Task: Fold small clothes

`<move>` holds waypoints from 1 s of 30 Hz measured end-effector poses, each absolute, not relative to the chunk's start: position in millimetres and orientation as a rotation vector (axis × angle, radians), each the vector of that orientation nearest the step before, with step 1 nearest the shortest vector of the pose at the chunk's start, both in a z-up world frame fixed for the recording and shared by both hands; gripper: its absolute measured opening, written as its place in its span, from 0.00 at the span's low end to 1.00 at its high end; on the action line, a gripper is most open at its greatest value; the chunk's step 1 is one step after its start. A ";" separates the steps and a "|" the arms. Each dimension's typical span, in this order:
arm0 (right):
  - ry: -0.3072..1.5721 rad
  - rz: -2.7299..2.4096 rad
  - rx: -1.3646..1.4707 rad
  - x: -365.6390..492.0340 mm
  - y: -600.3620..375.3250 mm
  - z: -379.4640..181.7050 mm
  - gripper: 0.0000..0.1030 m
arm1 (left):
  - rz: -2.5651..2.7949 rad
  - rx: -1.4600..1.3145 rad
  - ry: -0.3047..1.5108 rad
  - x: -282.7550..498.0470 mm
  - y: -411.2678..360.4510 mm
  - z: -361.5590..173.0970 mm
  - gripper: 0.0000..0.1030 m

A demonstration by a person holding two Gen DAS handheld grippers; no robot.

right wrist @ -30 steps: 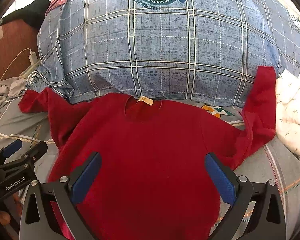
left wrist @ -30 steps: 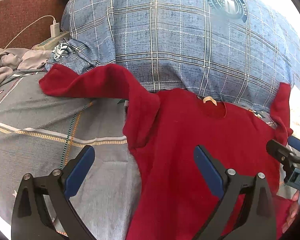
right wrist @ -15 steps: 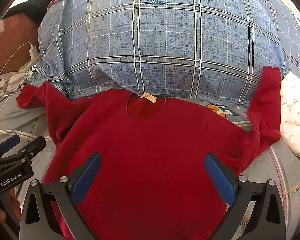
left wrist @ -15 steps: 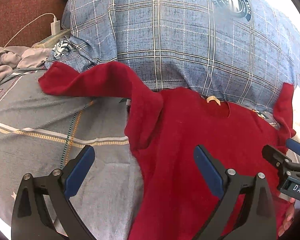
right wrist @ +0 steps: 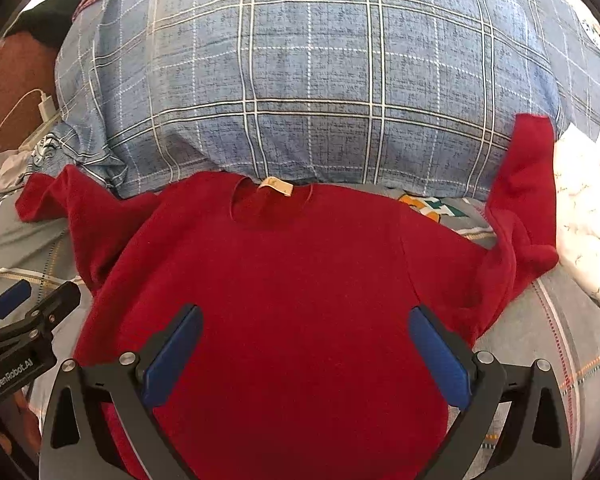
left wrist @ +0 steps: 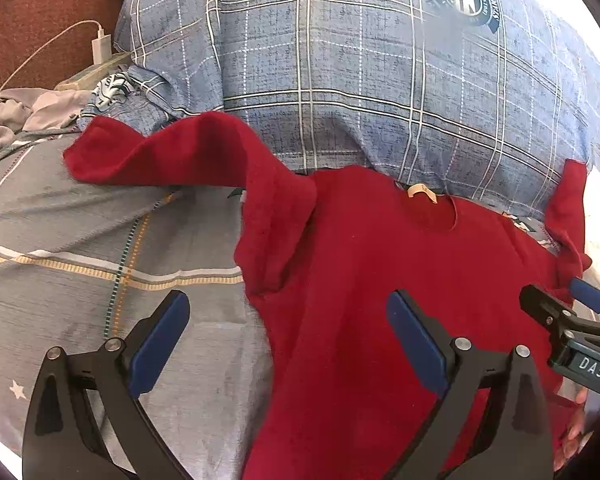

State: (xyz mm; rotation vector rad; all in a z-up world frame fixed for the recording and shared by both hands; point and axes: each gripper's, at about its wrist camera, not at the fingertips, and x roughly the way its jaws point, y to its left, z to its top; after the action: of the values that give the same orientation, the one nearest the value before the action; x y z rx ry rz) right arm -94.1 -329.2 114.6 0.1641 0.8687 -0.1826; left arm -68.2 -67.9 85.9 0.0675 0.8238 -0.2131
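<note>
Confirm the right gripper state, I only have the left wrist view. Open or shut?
Observer: Open. The right gripper has its jaws spread wide over the body of the red sweater and grips nothing.
Operator: Is the sleeve on that side flat?
Observer: No. The right-side sleeve bends upward, with its cuff leaning on the plaid pillow.
Operator: Anything past it?
Observer: White patterned fabric lies just right of that sleeve.
</note>
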 end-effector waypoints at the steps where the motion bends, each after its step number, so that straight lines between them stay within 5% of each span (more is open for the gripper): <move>1: 0.872 -0.191 0.163 -93.7 -331.1 114.3 0.99 | -0.216 0.067 0.826 -68.3 -69.4 85.5 0.97; 30: 0.907 -0.237 0.149 -92.0 -338.6 116.2 0.98 | -0.220 0.059 0.836 -64.8 -77.9 85.4 0.97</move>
State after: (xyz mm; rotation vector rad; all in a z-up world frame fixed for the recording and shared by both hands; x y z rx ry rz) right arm -92.0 -338.6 116.2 0.1487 0.9066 -0.2368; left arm -64.8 -77.9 85.4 0.0589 0.8365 -0.2203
